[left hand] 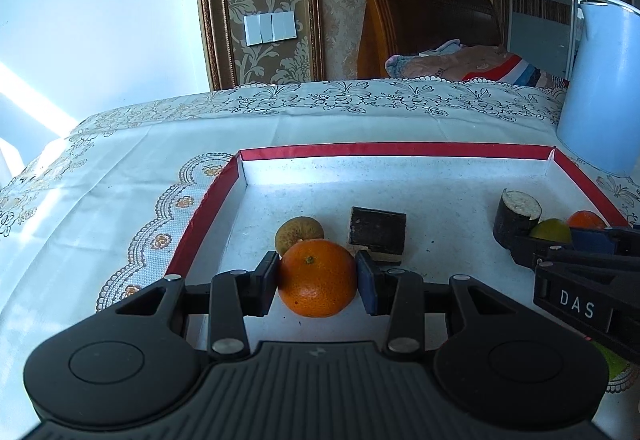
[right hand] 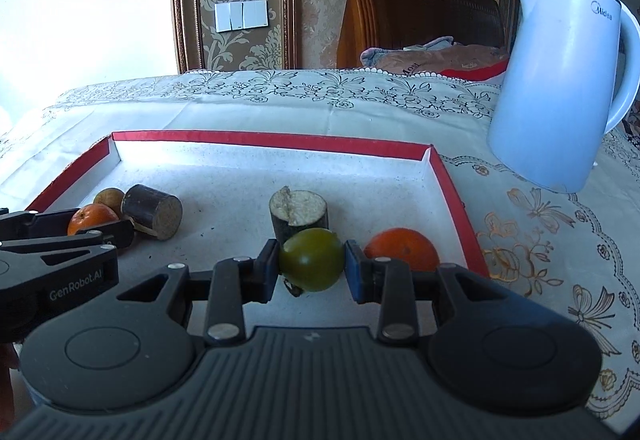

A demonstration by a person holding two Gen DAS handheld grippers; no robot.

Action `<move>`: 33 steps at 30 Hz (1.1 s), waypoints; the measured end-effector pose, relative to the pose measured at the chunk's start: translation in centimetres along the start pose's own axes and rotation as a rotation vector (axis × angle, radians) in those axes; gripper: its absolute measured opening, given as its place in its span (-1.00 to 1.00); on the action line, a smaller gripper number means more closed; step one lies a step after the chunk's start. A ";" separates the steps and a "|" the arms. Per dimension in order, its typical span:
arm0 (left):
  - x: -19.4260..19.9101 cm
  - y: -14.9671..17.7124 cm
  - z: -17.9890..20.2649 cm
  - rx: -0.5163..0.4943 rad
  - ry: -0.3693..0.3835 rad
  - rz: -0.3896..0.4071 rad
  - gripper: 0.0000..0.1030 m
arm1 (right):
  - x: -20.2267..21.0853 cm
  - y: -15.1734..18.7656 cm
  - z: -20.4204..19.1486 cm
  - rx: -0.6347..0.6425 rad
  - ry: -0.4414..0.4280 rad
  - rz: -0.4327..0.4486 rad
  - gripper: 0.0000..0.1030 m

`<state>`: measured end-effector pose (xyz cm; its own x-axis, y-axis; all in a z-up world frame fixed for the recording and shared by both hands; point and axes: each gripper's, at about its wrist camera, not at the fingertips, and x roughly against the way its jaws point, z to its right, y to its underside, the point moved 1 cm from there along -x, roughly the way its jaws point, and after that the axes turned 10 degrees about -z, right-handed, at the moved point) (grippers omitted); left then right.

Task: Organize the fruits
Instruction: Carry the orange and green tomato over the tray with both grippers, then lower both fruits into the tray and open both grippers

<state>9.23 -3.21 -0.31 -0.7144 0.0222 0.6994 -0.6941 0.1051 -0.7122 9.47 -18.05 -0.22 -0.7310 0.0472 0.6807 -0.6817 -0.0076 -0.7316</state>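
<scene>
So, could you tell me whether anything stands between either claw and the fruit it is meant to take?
Nothing does. The left claw is already shut on the orange, and the right claw on the green fruit, both over the red-rimmed tray.

A: What does the right gripper [right hand: 311, 267] hold?
B: A green fruit [right hand: 311, 260], pinched between both pads over the red-rimmed tray [right hand: 456, 207].
A: And around it?
B: A cut sugarcane stub [right hand: 298, 211] just behind, an orange [right hand: 402, 248] to its right. Far left, the left gripper [right hand: 96, 236] grips another orange [right hand: 92, 220].
</scene>
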 end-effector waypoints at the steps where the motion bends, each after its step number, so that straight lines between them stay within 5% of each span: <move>1: 0.0 0.0 0.0 0.003 0.001 0.000 -0.22 | -0.2 -0.1 0.1 -0.004 0.003 -0.003 -0.37; 22: -1.0 0.0 -0.2 0.016 0.000 -0.018 -0.12 | -0.5 -0.3 0.1 -0.014 -0.003 0.001 -0.38; 26: -1.2 -0.1 -0.6 0.046 -0.024 -0.027 0.24 | -0.4 -0.3 0.2 -0.017 -0.007 0.001 -0.37; 33: -1.2 0.0 -0.7 0.041 -0.018 -0.031 0.39 | -0.2 -0.2 0.1 -0.011 -0.007 0.007 -0.18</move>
<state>10.14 -2.56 -1.08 -0.6939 0.0014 0.7200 -0.7185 0.0645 -0.6926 9.76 -18.12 -0.27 -0.7360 0.0403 0.6758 -0.6763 0.0027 -0.7366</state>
